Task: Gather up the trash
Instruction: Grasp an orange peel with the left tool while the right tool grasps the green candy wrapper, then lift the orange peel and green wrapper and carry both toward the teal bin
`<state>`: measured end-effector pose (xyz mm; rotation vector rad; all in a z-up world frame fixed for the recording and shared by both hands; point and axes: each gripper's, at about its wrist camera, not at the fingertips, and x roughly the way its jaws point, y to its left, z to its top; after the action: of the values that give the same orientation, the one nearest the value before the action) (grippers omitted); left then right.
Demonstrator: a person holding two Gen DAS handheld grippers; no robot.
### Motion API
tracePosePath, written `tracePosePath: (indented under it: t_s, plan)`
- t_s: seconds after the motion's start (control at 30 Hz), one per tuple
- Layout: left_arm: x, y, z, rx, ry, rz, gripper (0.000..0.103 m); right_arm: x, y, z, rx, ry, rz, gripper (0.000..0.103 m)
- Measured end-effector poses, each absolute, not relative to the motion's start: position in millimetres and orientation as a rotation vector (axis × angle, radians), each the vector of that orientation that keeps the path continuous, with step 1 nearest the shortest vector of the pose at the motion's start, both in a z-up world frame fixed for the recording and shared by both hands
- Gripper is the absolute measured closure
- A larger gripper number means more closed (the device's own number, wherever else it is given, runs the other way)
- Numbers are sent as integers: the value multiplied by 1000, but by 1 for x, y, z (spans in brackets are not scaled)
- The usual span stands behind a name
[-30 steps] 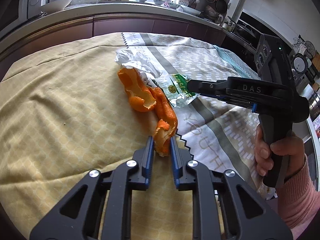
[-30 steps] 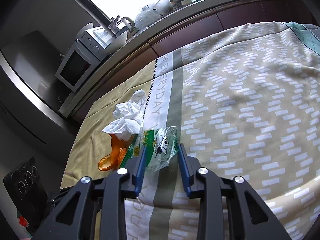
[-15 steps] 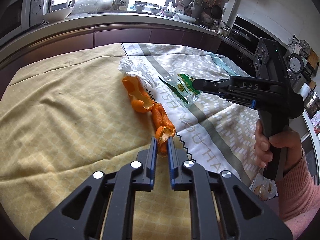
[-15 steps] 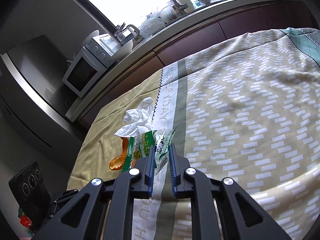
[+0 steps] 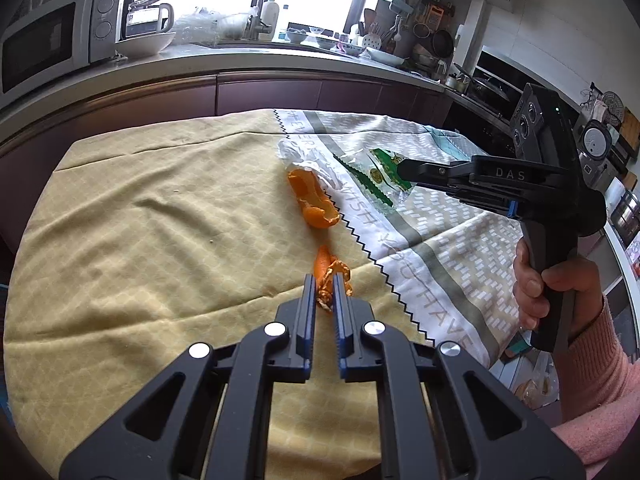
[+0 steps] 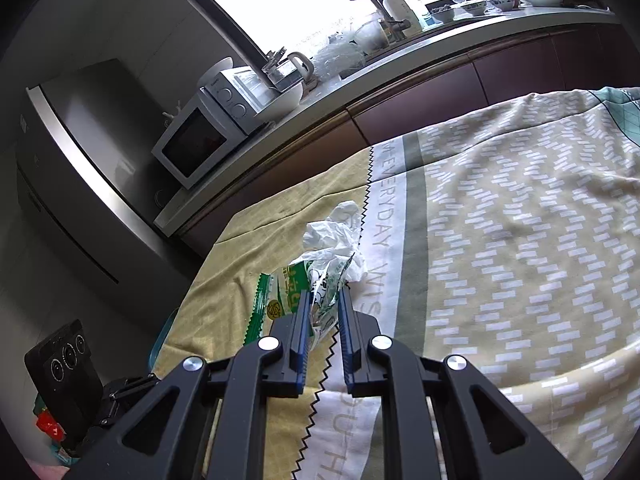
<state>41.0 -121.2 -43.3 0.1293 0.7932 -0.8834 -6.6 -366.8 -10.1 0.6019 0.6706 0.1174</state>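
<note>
Two orange peel pieces show in the left wrist view: a small curled strip (image 5: 325,276) pinched between the narrow fingers of the left gripper (image 5: 324,300), its lower end hidden between the pads, and a larger peel (image 5: 310,200) lying on the yellow half of the cloth-covered bench (image 5: 140,220), near its middle. One green-and-clear snack wrapper (image 6: 288,296) is clamped in the right gripper (image 6: 324,312), whose fingers stand narrow on it; the part inside the fingers is hard to make out. One crumpled white tissue (image 6: 340,236) lies beyond the wrapper toward the bench's far edge, partly covered by it in the right wrist view. A hand (image 5: 552,292) in a pink sleeve (image 5: 600,380) grips the right gripper's handle, the sleeve cut off at the frame's edge.
</note>
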Motion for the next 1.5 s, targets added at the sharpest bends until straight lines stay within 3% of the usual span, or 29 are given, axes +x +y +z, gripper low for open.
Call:
tracePosePath:
  t_s: [0.27, 0.37, 0.53, 0.57, 0.6, 0.77, 1.5]
  plan:
    - [46, -105, -55, 122, 847, -881, 91, 4, -347, -13, 587, 697, 163, 90]
    - [50, -107, -67, 128, 886, -880, 79, 5, -341, -18, 587, 711, 173, 90]
    - [52, -112, -78, 137, 906, -883, 78, 7, -337, -22, 587, 727, 182, 90]
    - [53, -113, -78, 137, 908, -886, 80, 6, -336, -23, 587, 730, 183, 90]
    - [53, -114, -79, 137, 909, -889, 90, 6, -336, -24, 588, 731, 184, 90]
    - [50, -113, -75, 140, 885, -871, 96, 7, -335, -23, 591, 727, 192, 90]
    - [58, -53, -45, 80, 805, -723, 97, 25, -291, 0, 548, 693, 325, 90]
